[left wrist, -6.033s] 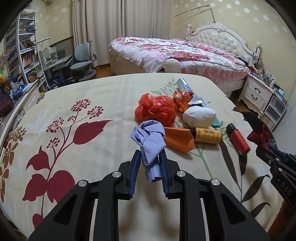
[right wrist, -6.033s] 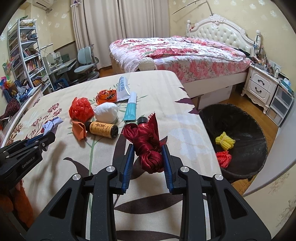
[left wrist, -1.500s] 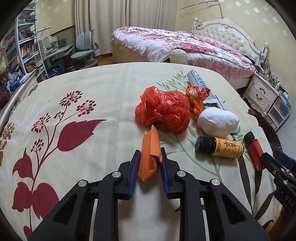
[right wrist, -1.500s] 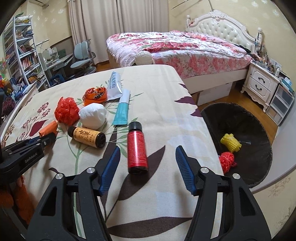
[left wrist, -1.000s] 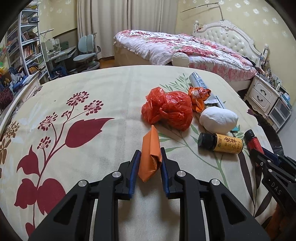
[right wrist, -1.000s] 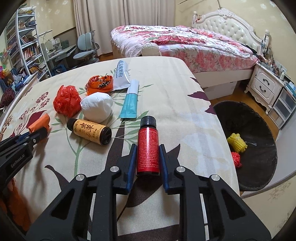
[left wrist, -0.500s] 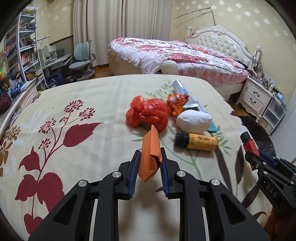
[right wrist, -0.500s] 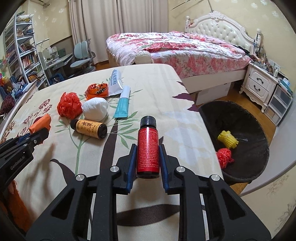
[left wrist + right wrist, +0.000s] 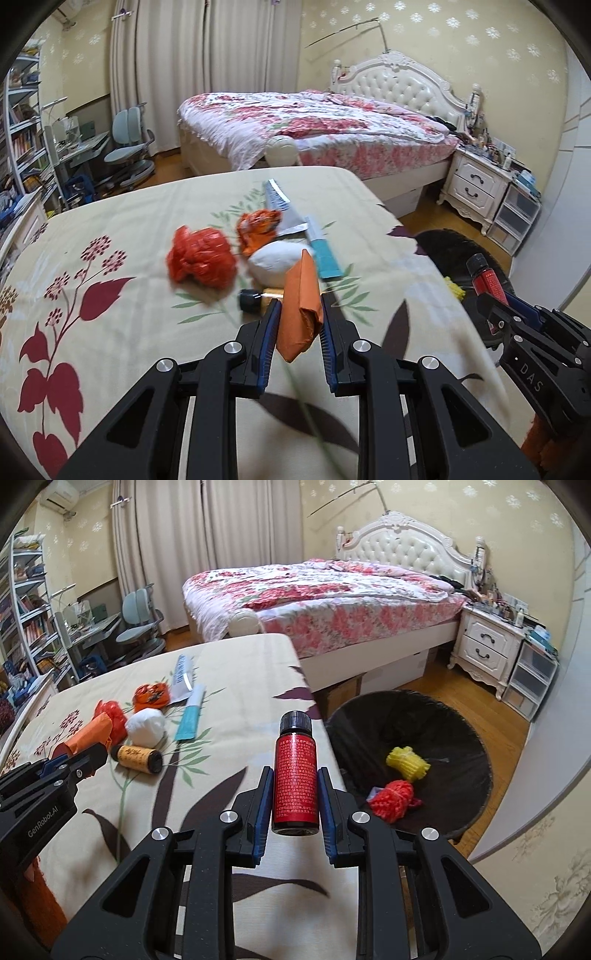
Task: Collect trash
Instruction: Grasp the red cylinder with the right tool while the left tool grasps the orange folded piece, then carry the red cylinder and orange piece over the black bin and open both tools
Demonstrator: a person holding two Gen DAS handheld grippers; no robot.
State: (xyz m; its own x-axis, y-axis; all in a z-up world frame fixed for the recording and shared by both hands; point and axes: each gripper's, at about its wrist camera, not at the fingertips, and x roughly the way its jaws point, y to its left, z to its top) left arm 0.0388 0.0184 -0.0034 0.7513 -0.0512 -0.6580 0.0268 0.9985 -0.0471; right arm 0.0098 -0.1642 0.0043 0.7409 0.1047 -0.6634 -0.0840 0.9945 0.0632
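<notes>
My left gripper [image 9: 297, 314] is shut on a folded orange paper [image 9: 300, 310] and holds it above the flowered bedspread [image 9: 110, 332]. My right gripper [image 9: 293, 786] is shut on a red bottle with a black cap [image 9: 294, 771], held over the bed's right edge next to the black trash bin [image 9: 443, 716]. The bin holds a yellow wad [image 9: 406, 762] and a red wad [image 9: 393, 795]. On the bedspread lie a red plastic bag [image 9: 201, 258], an orange wrapper [image 9: 256, 229], a white ball [image 9: 279, 260], a brown bottle [image 9: 137, 758] and a teal tube [image 9: 325, 254].
A silver tube [image 9: 282, 205] lies beyond the wrapper. A second bed with a floral quilt [image 9: 332, 590] stands behind. A white nightstand [image 9: 491, 646] and plastic drawers [image 9: 535, 679] stand right of the bin. Shelves and a desk chair [image 9: 140, 616] are at the left.
Both grippers have lifted and moved right toward the bin with their loads. The trash on the bedspread has not moved.
</notes>
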